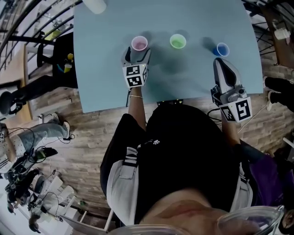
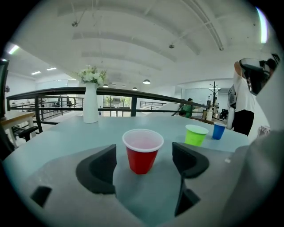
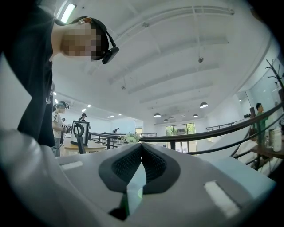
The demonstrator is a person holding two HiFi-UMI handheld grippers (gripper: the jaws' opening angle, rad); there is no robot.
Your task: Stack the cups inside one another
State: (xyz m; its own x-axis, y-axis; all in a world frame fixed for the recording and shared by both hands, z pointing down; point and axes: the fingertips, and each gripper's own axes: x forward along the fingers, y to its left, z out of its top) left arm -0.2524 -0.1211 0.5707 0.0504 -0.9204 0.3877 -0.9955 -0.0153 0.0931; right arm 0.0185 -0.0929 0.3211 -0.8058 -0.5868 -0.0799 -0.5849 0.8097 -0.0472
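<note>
Three cups stand in a row on the pale blue table (image 1: pixel 183 78): a red cup (image 1: pixel 139 43) on the left, a green cup (image 1: pixel 178 41) in the middle and a blue cup (image 1: pixel 222 49) on the right. My left gripper (image 1: pixel 138 53) is right behind the red cup. In the left gripper view the red cup (image 2: pixel 143 150) stands upright just ahead of and between the wide-open jaws, and neither pad touches it. The green cup (image 2: pixel 195 135) and blue cup (image 2: pixel 218 131) stand to its right. My right gripper (image 1: pixel 218 62) is just short of the blue cup, and its tips (image 3: pixel 142 146) meet with nothing held.
A white vase with flowers (image 2: pixel 90 99) stands at the table's far left corner, its base showing in the head view (image 1: pixel 95 5). A black railing (image 2: pixel 133 93) runs behind the table. A person (image 2: pixel 242 104) stands off to the right. The table's near edge (image 1: pixel 138 104) is by my body.
</note>
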